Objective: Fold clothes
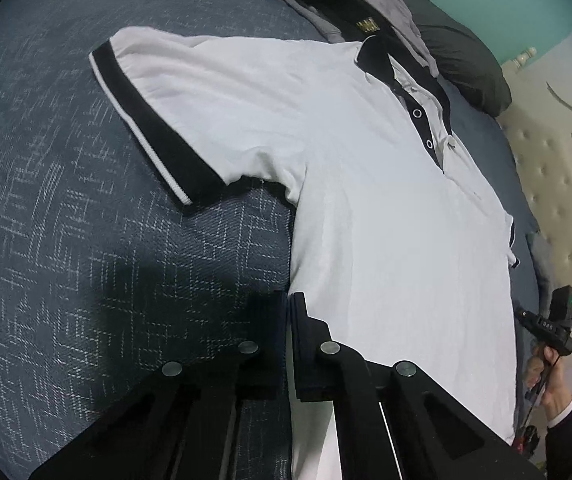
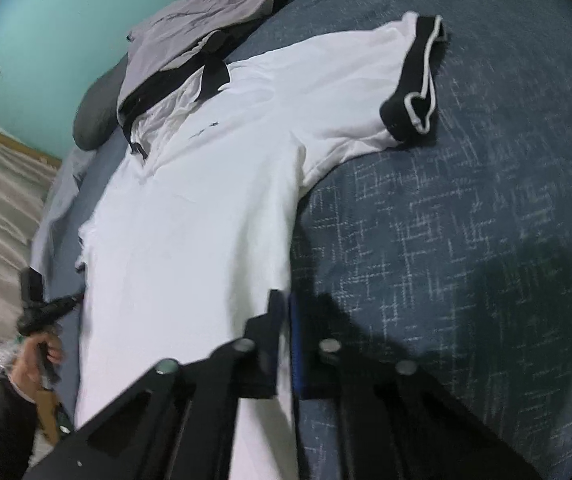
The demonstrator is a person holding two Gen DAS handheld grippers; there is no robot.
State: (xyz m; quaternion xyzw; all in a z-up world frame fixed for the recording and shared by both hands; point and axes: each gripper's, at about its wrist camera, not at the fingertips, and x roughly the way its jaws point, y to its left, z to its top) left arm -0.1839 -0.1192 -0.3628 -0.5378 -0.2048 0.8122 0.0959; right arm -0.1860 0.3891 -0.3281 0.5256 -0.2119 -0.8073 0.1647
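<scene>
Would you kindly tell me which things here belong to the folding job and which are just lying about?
Part of the job:
- white polo shirt
- left tool, shut on the shirt's side edge
- right tool, shut on the opposite edge

Lying about:
- grey garment
- dark pillow
- blue bedspread

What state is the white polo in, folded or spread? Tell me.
Spread: the white polo lies flat on the bed, both sleeves out, no fold made.

Both wrist views look down, close, over one shirt.

White polo shirt lies flat on blue bedspread.
</scene>
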